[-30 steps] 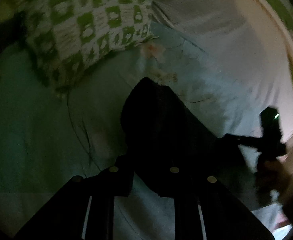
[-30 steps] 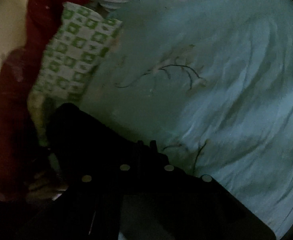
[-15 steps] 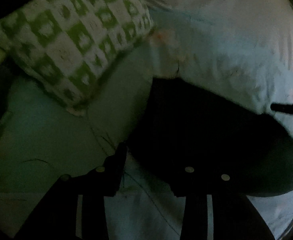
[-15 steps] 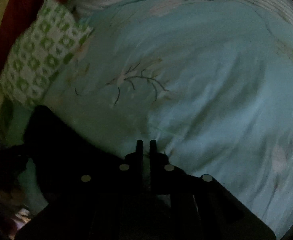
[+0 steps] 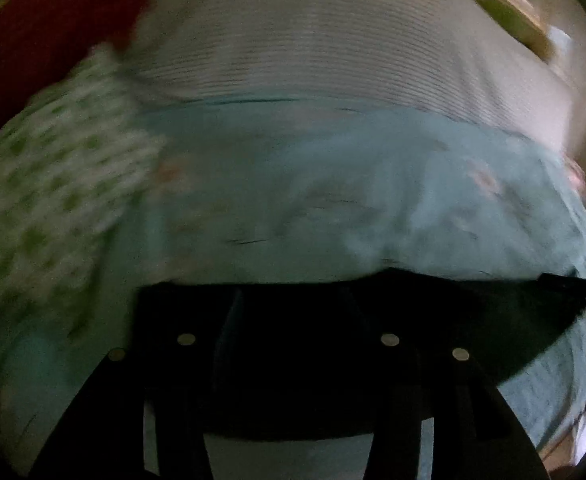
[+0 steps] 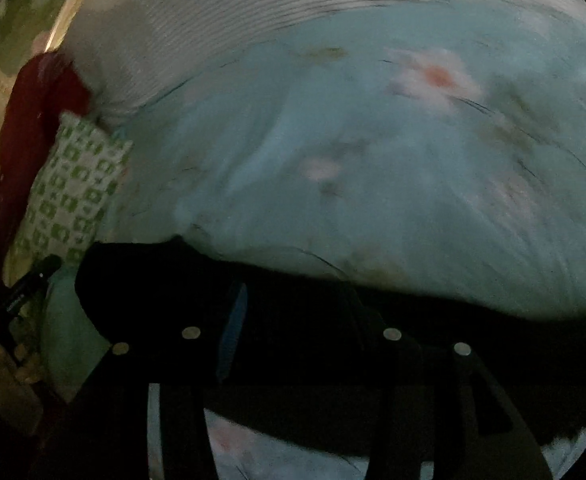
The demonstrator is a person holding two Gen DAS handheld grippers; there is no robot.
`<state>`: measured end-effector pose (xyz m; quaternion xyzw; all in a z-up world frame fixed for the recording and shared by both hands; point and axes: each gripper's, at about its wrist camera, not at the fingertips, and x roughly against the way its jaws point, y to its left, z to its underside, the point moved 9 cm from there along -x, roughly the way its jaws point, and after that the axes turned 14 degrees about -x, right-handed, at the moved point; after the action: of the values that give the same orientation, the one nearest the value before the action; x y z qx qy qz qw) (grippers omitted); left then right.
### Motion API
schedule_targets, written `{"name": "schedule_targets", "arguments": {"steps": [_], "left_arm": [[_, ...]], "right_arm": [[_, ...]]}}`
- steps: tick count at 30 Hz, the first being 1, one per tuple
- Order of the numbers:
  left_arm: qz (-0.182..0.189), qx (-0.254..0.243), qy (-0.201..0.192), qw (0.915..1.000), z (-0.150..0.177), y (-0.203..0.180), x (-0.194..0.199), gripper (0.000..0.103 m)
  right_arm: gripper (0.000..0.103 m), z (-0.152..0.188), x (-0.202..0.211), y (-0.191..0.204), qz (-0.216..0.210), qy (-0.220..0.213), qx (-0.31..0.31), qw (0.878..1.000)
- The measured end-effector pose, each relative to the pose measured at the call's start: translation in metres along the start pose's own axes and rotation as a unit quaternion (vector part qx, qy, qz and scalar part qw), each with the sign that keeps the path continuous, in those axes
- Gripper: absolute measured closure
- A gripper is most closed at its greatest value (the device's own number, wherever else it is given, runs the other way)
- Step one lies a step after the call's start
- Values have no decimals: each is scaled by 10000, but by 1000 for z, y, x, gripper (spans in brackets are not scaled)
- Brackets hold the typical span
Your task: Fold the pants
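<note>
On the bed's pale-blue floral sheet, the black pants lie flat beneath left gripper and right gripper, whose jaws, just opening, stand apart, apparently releasing the fold.

Left gripper and right gripper angled downward; jaws parted (just opening).

pants: 1 | checked pillow: 1 | bedsheet: 1 | claws: 2
</note>
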<state>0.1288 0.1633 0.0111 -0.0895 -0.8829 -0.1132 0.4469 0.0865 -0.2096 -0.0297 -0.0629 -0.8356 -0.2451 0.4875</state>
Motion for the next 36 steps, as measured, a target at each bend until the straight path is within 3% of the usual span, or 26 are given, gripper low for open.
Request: {"name": "schedule_targets", "arguments": {"steps": [4,11,18,29,36], "left_arm": [[576,-707,85,9958,-22,-65,-20,53],[1374,-1700,293,9754,-46,-171,-41,52],[2141,-2423,482,9451,-68,-260,-58,50],[2800,-3381,940,8935,-75,-383,-97,50],[3074,-3643,1102,8722,-81,-433,-112,50]], "right_arm": [[55,10,30,-43,163,-233,-440,9986],[55,30,69,-95,259,-647,-1060,9919],[55,48,94,-142,330,-1043,-1721,9790],[55,51,102,-178,219,-1407,-2232,9643],[55,47,101,-188,48,-1475,-2384,9599]]}}
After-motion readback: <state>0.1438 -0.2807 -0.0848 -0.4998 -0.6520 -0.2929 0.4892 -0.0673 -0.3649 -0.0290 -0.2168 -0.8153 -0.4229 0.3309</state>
